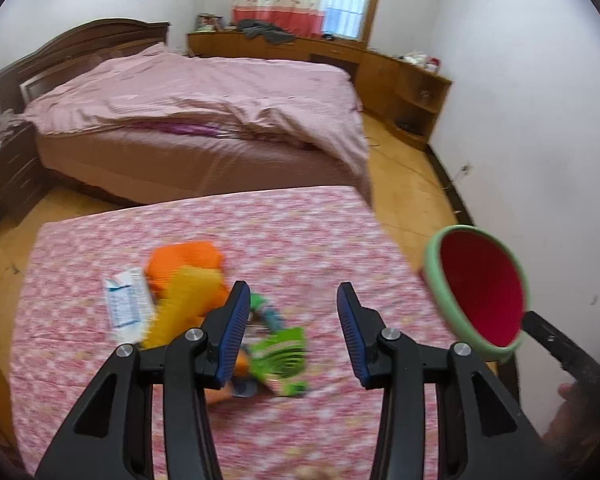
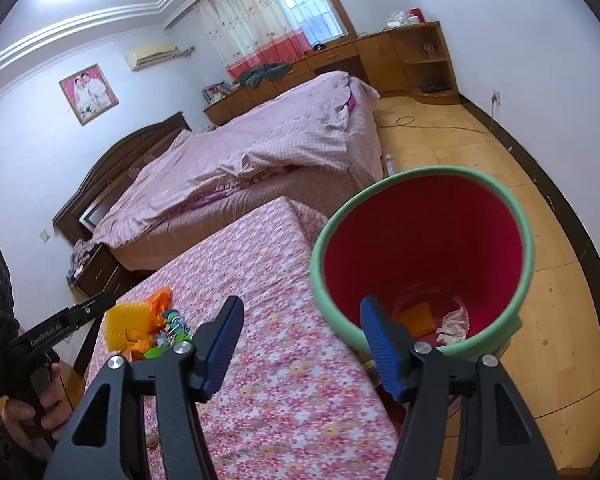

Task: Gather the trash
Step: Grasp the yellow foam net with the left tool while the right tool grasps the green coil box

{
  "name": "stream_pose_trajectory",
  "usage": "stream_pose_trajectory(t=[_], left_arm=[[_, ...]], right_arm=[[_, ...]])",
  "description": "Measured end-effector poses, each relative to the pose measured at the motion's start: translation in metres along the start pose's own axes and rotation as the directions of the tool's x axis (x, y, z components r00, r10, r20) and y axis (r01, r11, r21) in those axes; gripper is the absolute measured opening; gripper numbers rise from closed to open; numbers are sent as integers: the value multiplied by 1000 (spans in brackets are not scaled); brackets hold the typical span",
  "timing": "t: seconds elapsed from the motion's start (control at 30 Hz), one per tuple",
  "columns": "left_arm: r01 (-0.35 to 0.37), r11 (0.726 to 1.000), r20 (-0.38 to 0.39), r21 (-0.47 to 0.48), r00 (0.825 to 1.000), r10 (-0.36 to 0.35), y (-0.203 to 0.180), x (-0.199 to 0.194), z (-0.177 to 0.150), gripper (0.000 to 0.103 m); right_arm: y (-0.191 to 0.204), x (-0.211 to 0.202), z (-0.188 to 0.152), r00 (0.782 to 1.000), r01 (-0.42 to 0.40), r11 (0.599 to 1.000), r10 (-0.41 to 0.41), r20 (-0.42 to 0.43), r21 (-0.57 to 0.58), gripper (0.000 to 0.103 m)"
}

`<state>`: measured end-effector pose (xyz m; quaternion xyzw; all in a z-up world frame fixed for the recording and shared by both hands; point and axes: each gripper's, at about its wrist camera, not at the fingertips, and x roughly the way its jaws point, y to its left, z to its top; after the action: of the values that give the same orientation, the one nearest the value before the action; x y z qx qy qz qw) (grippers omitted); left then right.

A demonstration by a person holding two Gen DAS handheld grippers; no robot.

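Note:
A pile of trash lies on the flowered tablecloth (image 1: 284, 236): an orange bag (image 1: 184, 260), a yellow piece (image 1: 184, 300), a white-blue wrapper (image 1: 126, 302) and a green wrapper (image 1: 280, 350). My left gripper (image 1: 290, 336) is open and empty just above the green wrapper. A red bin with a green rim (image 2: 424, 256) hangs tilted beyond the table's right edge; it holds a yellow scrap (image 2: 416, 316) and crumpled paper (image 2: 454, 322). My right gripper (image 2: 300, 348) stands open, its right finger (image 2: 380, 344) inside the bin's rim. The bin also shows in the left wrist view (image 1: 480, 284).
A bed with a pink quilt (image 1: 204, 96) stands beyond the table. Wooden cabinets (image 1: 380, 68) run along the far wall. A dark nightstand (image 1: 12, 164) is at the left. Wooden floor (image 2: 500, 184) lies right of the table, with a cable across it.

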<state>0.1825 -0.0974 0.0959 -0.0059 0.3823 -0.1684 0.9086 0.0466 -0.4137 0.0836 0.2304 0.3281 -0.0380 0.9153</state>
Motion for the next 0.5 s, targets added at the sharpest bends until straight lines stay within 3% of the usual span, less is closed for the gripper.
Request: stream_pose_trajectory(t=[0.27,0.5], left_arm=[[-106,994,-34,11,994,106,41,27,0,45],[-105,994,-63,-13,993,104,65,50,-3,45]], right_arm=[[22,35,-11,997,0,999,-2,-74,-37,64],[42,66,-19,991,-15,997,4,-137,-76,64]])
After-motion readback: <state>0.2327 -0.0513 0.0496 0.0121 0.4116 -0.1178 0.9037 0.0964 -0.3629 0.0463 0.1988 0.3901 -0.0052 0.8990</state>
